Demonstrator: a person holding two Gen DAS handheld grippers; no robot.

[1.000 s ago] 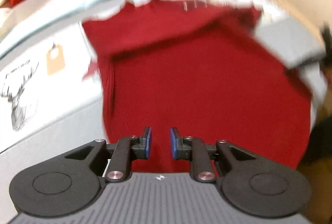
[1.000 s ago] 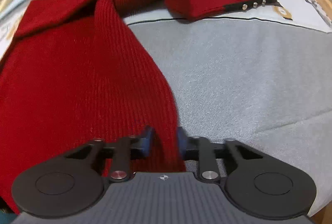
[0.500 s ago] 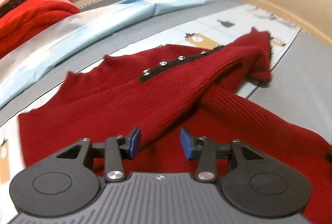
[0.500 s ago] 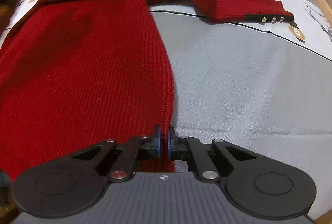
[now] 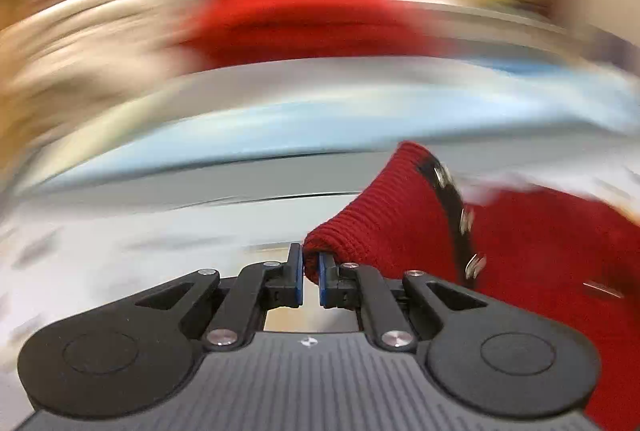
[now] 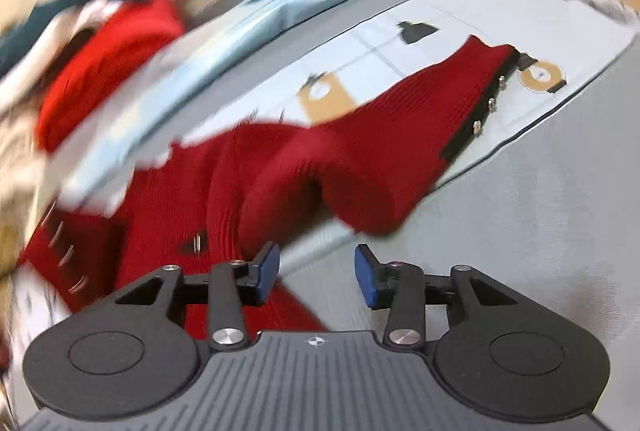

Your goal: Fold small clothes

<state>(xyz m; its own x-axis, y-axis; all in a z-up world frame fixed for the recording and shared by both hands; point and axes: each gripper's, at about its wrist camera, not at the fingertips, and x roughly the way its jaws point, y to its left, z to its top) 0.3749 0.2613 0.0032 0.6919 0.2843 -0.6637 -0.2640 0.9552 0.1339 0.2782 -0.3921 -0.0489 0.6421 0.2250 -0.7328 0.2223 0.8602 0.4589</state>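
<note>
Since before, left claw (image 5: 311,263) has closed on the red sweater's (image 5: 400,223) edge; right claw (image 6: 316,271), angled downward, has just spread, empty.

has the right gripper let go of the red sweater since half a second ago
Yes. The right gripper, which pinched the red sweater's edge, has just opened, over bare grey sheet.

Dark red ribbed sweater (image 6: 360,155) with black silver-studded cuff trim (image 6: 480,111), grey sheet (image 6: 520,231) with pale-blue printed panel (image 6: 400,71), brighter red pile (image 6: 108,71), blue gripper pads (image 6: 268,267).
</note>
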